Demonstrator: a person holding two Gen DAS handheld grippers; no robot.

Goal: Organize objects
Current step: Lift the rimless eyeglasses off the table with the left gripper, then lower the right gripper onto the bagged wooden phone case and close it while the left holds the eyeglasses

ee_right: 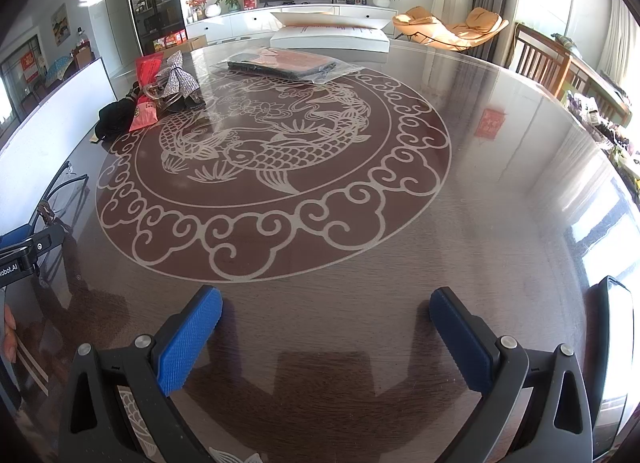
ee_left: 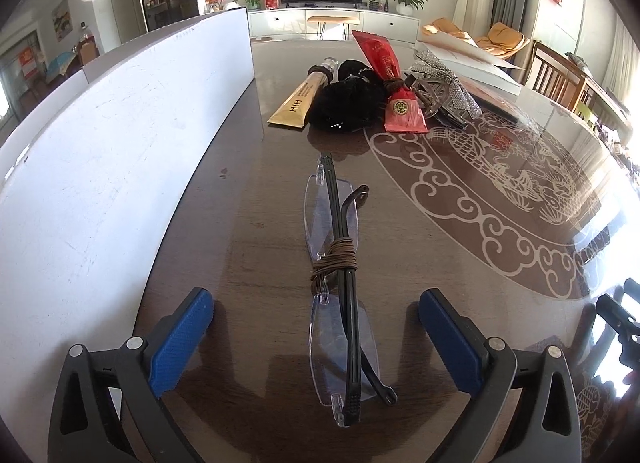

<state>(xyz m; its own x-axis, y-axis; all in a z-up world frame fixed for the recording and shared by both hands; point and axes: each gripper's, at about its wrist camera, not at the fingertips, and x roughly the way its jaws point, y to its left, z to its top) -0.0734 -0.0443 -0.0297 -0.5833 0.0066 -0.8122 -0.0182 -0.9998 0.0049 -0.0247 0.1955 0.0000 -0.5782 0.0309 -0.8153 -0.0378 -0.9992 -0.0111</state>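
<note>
the folded glasses [ee_left: 340,283] lie flat on the dark desk [ee_left: 248,247], their black arms bound by a brown cord [ee_left: 335,259]. the left gripper [ee_left: 316,327] has its jaws wide, one blue pad on each side of the glasses and neither touching them. left of the glasses stands a white board [ee_left: 120,151]. beyond the glasses sits a cluster: a gold tube [ee_left: 300,101], a black pouch [ee_left: 346,103], a red packet [ee_left: 394,87] and a silver bow [ee_left: 440,79]. right of the glasses lies the desk's fish pattern [ee_right: 260,151], above which the right gripper [ee_right: 326,331] hangs with jaws wide and nothing between them.
</note>
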